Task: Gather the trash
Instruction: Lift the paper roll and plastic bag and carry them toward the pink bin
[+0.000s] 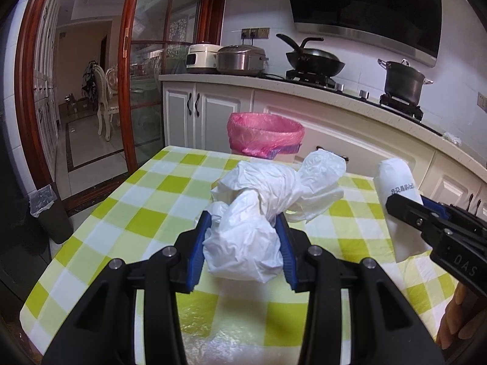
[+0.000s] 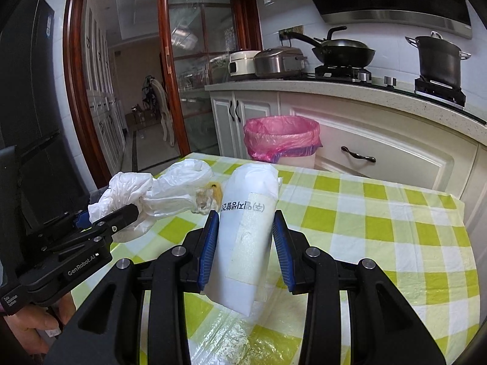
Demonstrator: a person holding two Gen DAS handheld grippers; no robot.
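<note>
My left gripper point(image 1: 243, 216) is shut on a crumpled white plastic bag point(image 1: 268, 200), which hangs a little above the green-checked table point(image 1: 146, 213). My right gripper point(image 2: 246, 213) is shut on a white paper packet point(image 2: 246, 213) with printed lettering, held tilted over the table point(image 2: 380, 228). Each gripper shows in the other view: the right gripper point(image 1: 404, 210) with its packet point(image 1: 395, 179), and the left gripper point(image 2: 121, 213) with its bag point(image 2: 170, 188). A yellowish scrap point(image 2: 210, 196) clings to the bag. Just past the table's far edge stands a bin with a pink liner point(image 1: 264, 137) point(image 2: 281, 137), its mouth open.
White cabinets and a counter point(image 1: 350, 91) run behind the bin, with two cookers, a wok point(image 1: 316, 60) and a pot point(image 1: 401, 82). A small dark bin point(image 1: 50, 213) stands on the floor at the left by a glass sliding door. A hand point(image 2: 39, 319) holds the left gripper.
</note>
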